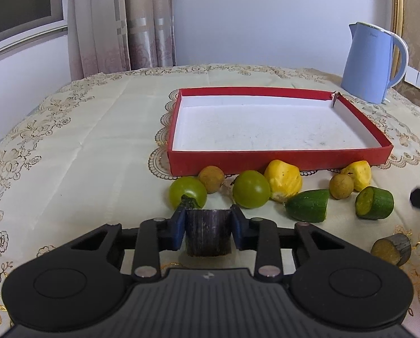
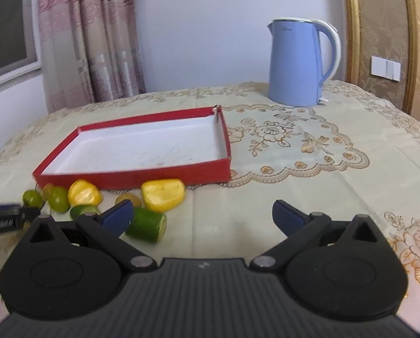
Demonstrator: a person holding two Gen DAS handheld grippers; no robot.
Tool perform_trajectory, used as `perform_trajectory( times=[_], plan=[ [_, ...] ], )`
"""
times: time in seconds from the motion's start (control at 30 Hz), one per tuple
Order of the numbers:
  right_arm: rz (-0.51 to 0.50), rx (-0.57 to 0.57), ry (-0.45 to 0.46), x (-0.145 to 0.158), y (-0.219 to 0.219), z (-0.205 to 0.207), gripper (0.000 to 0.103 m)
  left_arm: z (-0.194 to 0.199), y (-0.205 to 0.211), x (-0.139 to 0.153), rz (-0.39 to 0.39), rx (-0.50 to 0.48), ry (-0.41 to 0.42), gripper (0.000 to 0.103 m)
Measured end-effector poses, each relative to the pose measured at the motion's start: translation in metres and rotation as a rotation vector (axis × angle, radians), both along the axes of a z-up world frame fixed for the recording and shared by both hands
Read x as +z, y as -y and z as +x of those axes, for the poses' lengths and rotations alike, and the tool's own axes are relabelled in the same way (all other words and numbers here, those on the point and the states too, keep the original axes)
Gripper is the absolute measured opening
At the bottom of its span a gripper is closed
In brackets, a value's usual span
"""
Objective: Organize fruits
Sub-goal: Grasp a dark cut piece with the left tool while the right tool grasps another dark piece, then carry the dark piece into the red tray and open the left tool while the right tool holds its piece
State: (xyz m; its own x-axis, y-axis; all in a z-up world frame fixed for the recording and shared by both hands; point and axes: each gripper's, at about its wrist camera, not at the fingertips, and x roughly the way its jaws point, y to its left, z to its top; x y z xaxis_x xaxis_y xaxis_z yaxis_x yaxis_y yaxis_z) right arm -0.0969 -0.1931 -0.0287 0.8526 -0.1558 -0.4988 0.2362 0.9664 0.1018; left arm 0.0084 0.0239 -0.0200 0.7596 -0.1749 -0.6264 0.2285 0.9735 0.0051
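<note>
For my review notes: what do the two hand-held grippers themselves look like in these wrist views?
Both match. The left hand-held gripper and the right hand-held gripper have a ribbed dark-grey body with a small pale logo, two round black discs, black linkage bars with silver pivot pins, and dark-blue finger pads. No cables, hands or sleeves show.

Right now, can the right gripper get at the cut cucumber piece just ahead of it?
Probably yes. The right gripper is open and empty, and the cucumber piece lies on the tablecloth beside its left finger, nothing on top; it would need to shift slightly left.
</note>
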Motion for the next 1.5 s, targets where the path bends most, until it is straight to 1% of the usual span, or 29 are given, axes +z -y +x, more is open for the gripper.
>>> perform_trajectory(
  times=[0.1,0.27,0.33,0.37,0.47,0.5,0.57,0.6,0.77,0.83,0.9,0.97,1.17,1.27,1.4,1.5],
  plan=[
    [-0.035,0.039,-0.021,-0.003,-0.011,-0.006,0.103,-0.001,-0.001,0.0,-0.001,0.003,0.0,0.032],
    [-0.048,0.117,-0.042,-0.007,-0.032,-0.016,0.103,-0.001,-0.003,0.001,-0.008,0.004,-0.001,0.032],
    [-0.08,0.134,-0.034,-0.008,-0.041,-0.018,0.1,-0.001,-0.003,0.001,-0.008,0.004,0.0,0.032],
    [-0.09,0.139,-0.036,-0.009,-0.045,-0.017,0.097,-0.001,-0.003,0.001,-0.008,0.004,0.0,0.032],
    [-0.093,0.151,-0.051,-0.013,-0.051,-0.014,0.092,-0.001,-0.004,0.001,-0.01,0.003,-0.001,0.032],
    [-0.092,0.154,-0.057,-0.015,-0.052,-0.013,0.088,-0.001,-0.003,0.001,-0.009,0.003,-0.001,0.032],
    [-0.087,0.15,-0.071,-0.019,-0.052,-0.009,0.085,-0.002,-0.003,0.001,-0.008,0.001,-0.001,0.032],
    [-0.08,0.151,-0.078,-0.02,-0.052,-0.007,0.081,-0.002,-0.003,0.001,-0.007,0.0,-0.001,0.032],
    [-0.033,0.165,-0.084,-0.025,-0.05,-0.003,0.068,-0.003,-0.002,0.002,-0.01,0.001,-0.002,0.032],
    [-0.03,0.178,-0.085,-0.026,-0.052,-0.002,0.059,-0.003,-0.003,0.002,-0.01,0.001,-0.002,0.032],
    [-0.021,0.203,-0.092,-0.027,-0.054,-0.001,0.043,-0.003,-0.003,0.002,-0.014,0.002,-0.003,0.032],
    [-0.012,0.226,-0.098,-0.028,-0.057,0.001,0.038,-0.003,-0.004,0.002,-0.019,0.003,-0.004,0.032],
    [-0.028,0.228,-0.079,-0.03,-0.06,-0.002,0.037,-0.004,-0.004,0.002,-0.004,-0.002,0.004,0.032],
    [-0.035,0.219,-0.067,-0.029,-0.061,-0.004,0.037,-0.004,-0.004,0.001,-0.009,0.001,0.003,0.032],
    [-0.018,0.203,-0.04,-0.023,-0.054,-0.007,0.037,-0.003,-0.003,0.003,-0.005,-0.004,0.006,0.032],
    [-0.008,0.185,-0.018,-0.019,-0.047,-0.008,0.037,0.0,0.002,0.011,0.0,-0.018,0.018,0.032]
  ],
)
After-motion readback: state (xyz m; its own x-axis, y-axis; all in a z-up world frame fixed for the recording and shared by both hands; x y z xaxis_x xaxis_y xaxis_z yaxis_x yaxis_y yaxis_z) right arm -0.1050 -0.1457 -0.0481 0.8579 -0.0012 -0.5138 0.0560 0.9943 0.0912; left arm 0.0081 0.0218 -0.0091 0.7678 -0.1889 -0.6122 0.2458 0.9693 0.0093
